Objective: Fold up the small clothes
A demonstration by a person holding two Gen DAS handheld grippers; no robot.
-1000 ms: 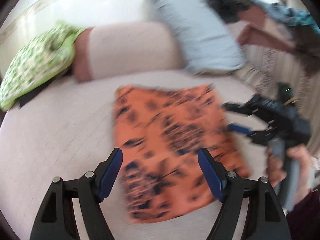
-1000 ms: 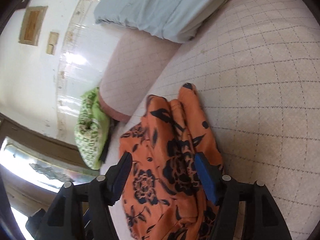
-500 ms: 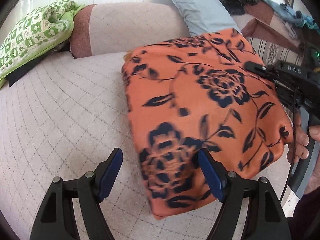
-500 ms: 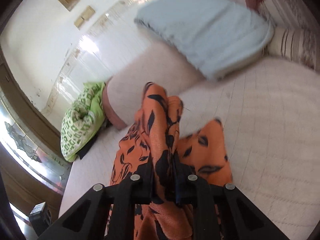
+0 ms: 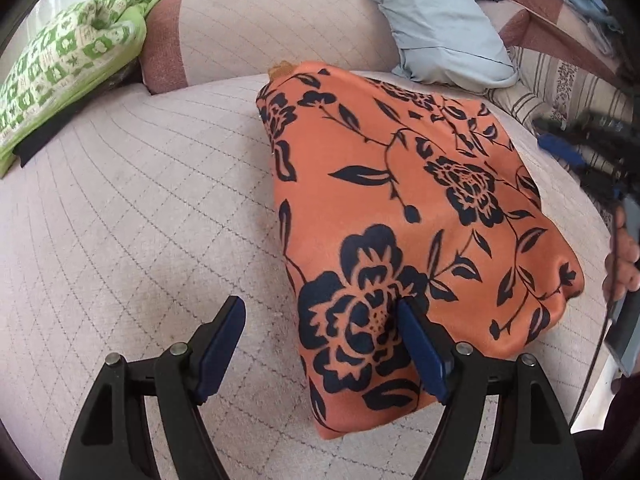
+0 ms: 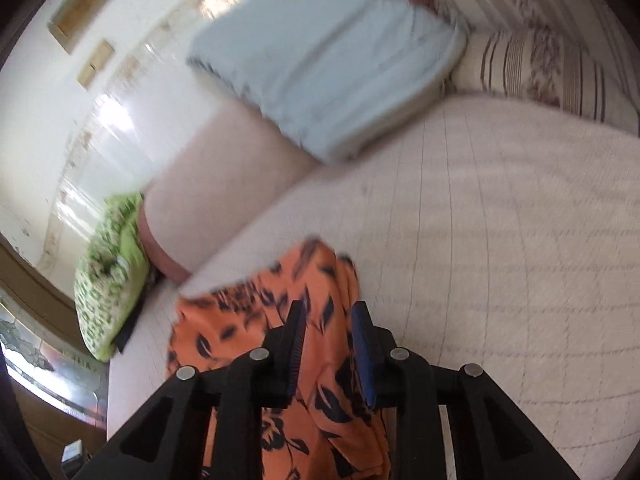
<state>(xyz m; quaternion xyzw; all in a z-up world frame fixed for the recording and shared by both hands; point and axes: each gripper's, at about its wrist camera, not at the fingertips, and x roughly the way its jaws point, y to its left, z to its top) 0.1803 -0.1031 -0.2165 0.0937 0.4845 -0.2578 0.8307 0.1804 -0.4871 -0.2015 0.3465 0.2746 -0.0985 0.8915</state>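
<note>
An orange cloth with a dark blue flower print (image 5: 404, 208) lies folded over on the pale quilted bed cover (image 5: 132, 220). My left gripper (image 5: 320, 348) is open at the cloth's near left edge; its right finger touches the fabric, its left finger is over bare cover. My right gripper (image 6: 328, 344) has its blue pads a small gap apart, with the cloth (image 6: 256, 320) lying between and under them. It shows blurred at the right edge of the left wrist view (image 5: 584, 156).
A pale blue pillow (image 5: 432, 28) and a striped cushion (image 5: 568, 84) lie behind the cloth. A pink bolster (image 5: 256, 28) and a green-and-white patterned pillow (image 5: 68, 68) lie at the back left. A white wall (image 6: 72, 128) stands behind the bed.
My right gripper, shut on the raised cloth half a second ago, has parted its pads and the cloth has dropped flatter. The left gripper has moved closer to the cloth's near edge.
</note>
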